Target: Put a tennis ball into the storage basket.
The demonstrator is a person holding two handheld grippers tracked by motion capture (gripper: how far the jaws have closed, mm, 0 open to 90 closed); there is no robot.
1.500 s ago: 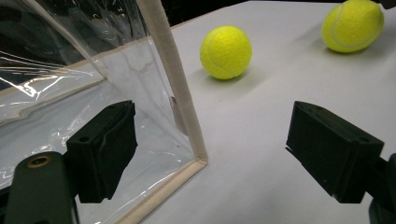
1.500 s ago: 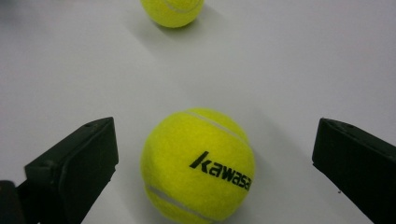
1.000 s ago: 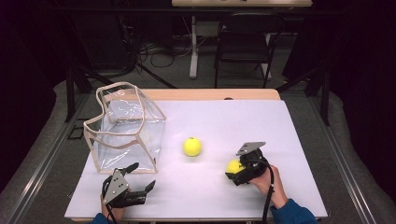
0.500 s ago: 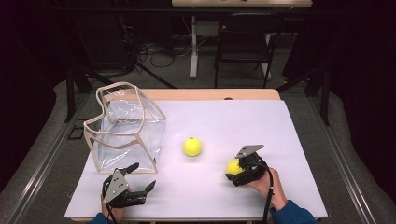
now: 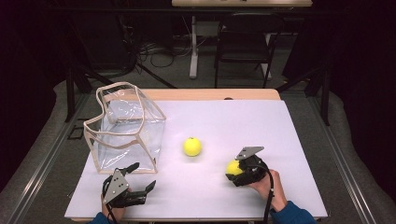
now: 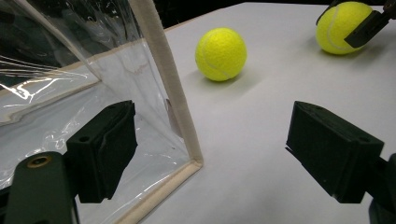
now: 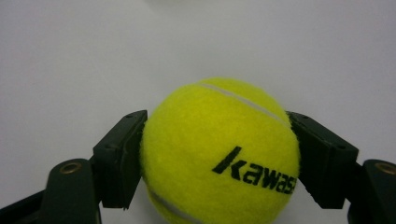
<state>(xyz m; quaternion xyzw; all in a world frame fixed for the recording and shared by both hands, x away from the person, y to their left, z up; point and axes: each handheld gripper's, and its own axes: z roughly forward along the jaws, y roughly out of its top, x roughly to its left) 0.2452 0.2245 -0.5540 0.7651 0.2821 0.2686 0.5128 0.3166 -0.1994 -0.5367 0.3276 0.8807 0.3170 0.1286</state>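
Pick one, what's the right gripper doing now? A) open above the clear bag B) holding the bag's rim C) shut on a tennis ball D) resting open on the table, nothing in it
C: in the right gripper view both jaws of the right gripper press against the sides of the tennis ball, and the high view shows the same grip.
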